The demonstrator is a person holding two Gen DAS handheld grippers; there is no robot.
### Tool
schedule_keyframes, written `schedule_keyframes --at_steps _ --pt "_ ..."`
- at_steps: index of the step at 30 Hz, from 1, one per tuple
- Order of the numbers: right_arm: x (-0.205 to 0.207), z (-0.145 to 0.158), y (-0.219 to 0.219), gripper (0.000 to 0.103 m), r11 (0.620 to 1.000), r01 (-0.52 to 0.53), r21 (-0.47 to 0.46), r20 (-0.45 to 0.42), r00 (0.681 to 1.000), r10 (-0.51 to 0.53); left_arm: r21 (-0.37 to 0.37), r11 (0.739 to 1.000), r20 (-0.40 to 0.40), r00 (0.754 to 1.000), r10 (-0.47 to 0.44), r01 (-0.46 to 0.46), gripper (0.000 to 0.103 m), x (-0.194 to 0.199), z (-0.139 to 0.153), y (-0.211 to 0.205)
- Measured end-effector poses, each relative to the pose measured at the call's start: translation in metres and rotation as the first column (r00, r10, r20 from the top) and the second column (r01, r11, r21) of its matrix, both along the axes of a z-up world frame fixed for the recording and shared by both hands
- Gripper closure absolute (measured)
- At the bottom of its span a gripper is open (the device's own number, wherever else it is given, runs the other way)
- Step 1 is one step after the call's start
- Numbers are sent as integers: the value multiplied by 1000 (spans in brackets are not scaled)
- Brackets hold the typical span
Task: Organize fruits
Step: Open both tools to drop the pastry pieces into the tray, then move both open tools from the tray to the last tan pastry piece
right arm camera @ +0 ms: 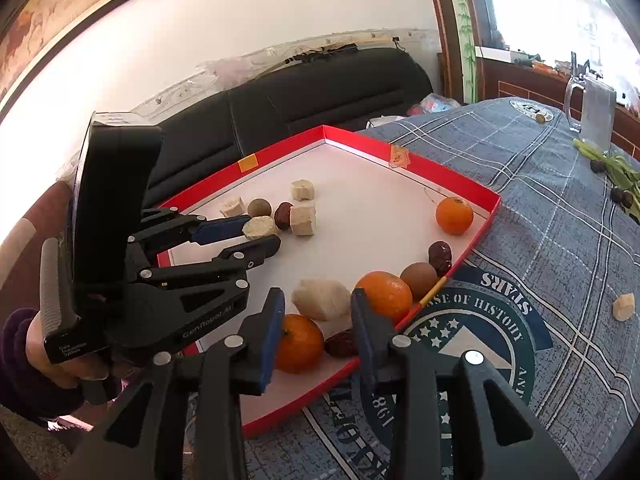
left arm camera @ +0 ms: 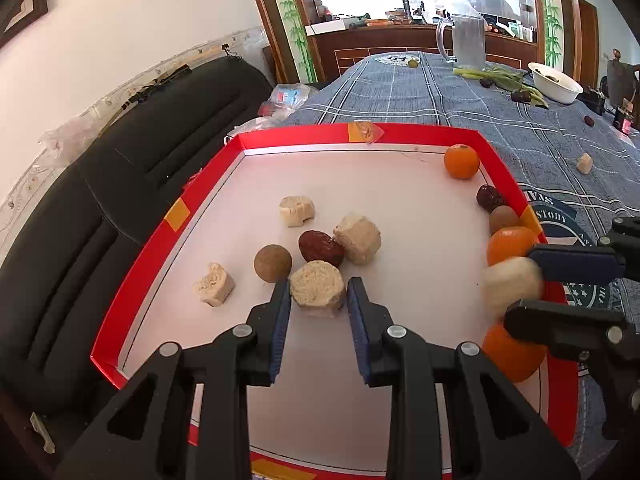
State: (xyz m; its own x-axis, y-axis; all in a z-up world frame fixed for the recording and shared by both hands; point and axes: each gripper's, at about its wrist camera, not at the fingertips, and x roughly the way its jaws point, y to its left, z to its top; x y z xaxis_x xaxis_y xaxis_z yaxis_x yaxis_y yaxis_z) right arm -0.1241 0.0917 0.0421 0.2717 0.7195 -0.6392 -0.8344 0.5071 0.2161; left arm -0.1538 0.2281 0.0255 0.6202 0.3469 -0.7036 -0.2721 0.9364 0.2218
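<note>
The red-rimmed tray (left arm camera: 312, 136) lies on the blue plaid tablecloth (left arm camera: 400, 92), and both grippers work inside it. The main risk, as I judge it, sits at the tray's right rim: the pale white chunk (right arm camera: 320, 300) between the right gripper (right arm camera: 318, 308) fingers is wedged among an orange (right arm camera: 384, 294), a second orange (right arm camera: 300, 342) and a red date (right arm camera: 340, 344), so a closing or lifting move could nudge a round orange and send it rolling over the low rim onto the cloth. The chunk also looks crumbly, so a hard squeeze might break it. The right gripper's jaws stand apart around this chunk, close to its sides, but the views do not settle whether the pads actually press it. Toward the tray's middle, the left gripper (left arm camera: 318, 292) has its jaws apart too, flanking a tan hexagonal block (left arm camera: 318, 290) with its pads (left arm camera: 282, 304) just beside the block's faces; contact looks slight at most, not a firm clamp. A brown round fruit (left arm camera: 273, 263) sits just beside the left finger and could be knocked away when the jaws shut. Another red date (left arm camera: 320, 246) and more tan blocks cluster behind that block, and a third orange (left arm camera: 461, 161) rests in the tray's far right corner. One pale chunk (left arm camera: 584, 163) lies outside the tray on the cloth, still unsorted.
</note>
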Motion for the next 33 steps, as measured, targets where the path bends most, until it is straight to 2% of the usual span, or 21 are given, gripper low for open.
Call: schedule_keyframes --at_steps 8,19,20,21,23,29,32,33 --pt "0 3 -4 65 1000 14 5 16 1000 -14 9 1000 -1 1000 25 -25 62 -2 1 3" --pt "10 11 -16 64 998 61 33 15 998 -61 9 999 -16 999 34 -34 61 1 2 2" --pt "12 12 -19 63 997 70 40 9 997 -71 11 999 -18 999 35 -35 56 2 2 1" --pt "15 13 -21 62 996 81 47 5 997 -81 14 999 -18 999 36 -35 44 1 2 1" --pt "21 16 -27 62 992 108 58 -1 994 -109 24 999 -6 999 38 -38 34 1 5 -1" --pt "42 26 -51 57 971 213 105 -14 977 -212 41 998 10 999 39 -39 32 1 14 -4" --pt "54 30 -65 53 954 270 126 -27 963 -269 46 998 18 999 41 -42 22 0 17 -5" --pt "60 31 -72 53 946 295 137 -40 956 -292 48 998 21 999 40 -41 22 0 18 -6"
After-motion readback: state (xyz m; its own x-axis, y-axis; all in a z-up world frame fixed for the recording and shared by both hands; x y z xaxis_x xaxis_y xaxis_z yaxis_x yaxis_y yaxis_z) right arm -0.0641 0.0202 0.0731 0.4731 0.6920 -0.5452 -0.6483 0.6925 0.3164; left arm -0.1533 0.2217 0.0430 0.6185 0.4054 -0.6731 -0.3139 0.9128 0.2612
